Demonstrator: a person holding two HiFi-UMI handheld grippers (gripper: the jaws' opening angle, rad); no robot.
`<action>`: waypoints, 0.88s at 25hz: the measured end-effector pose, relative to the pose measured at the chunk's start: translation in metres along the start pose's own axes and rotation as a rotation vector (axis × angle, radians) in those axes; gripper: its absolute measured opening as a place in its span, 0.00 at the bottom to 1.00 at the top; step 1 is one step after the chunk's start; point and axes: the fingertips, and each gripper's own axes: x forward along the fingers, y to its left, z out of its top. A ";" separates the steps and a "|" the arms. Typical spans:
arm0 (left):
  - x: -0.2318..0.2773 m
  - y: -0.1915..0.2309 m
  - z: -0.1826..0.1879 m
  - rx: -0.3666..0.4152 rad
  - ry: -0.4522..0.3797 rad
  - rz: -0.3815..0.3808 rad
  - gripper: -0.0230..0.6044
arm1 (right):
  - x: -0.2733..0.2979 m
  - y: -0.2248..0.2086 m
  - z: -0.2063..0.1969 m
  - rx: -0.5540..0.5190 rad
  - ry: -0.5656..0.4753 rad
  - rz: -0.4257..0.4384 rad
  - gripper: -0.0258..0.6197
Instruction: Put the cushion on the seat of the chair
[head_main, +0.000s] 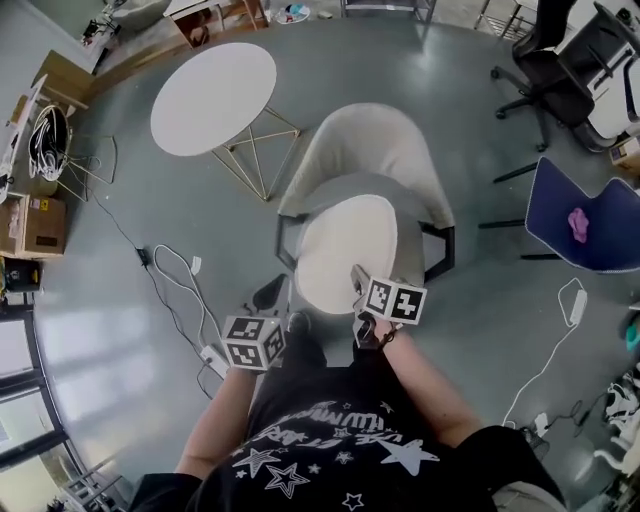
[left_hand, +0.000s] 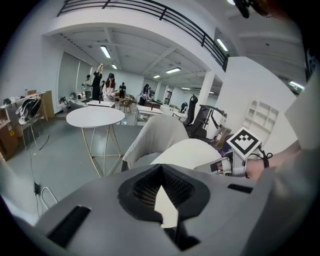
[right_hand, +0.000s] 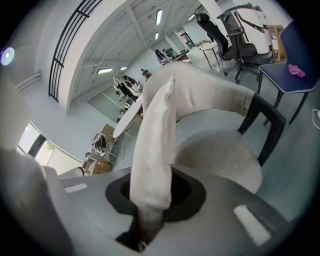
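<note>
As both tools (left_hand: 165, 205) (right_hand: 145, 216) clamp it, cushion (head_main: 345, 250) — over seat (right_hand: 220, 155)

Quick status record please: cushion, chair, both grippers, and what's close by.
cushion: white, held by its near edge over the seat, tilted, not lying flat
chair: beige, faces the person
left gripper: shut on the cushion's edge
right gripper: shut on the cushion's edge
nearby: round white table, beyond the chair to the left in the head view
task: cushion not yet set down
</note>
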 end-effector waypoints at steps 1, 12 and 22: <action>0.002 0.004 0.000 0.012 0.009 -0.018 0.05 | 0.003 0.001 -0.003 0.001 -0.010 -0.009 0.12; 0.033 0.028 -0.030 0.122 0.134 -0.209 0.05 | 0.024 -0.007 -0.021 -0.051 -0.038 -0.010 0.12; 0.077 -0.001 -0.095 0.161 0.245 -0.275 0.05 | 0.016 -0.069 -0.046 -0.068 -0.069 -0.059 0.13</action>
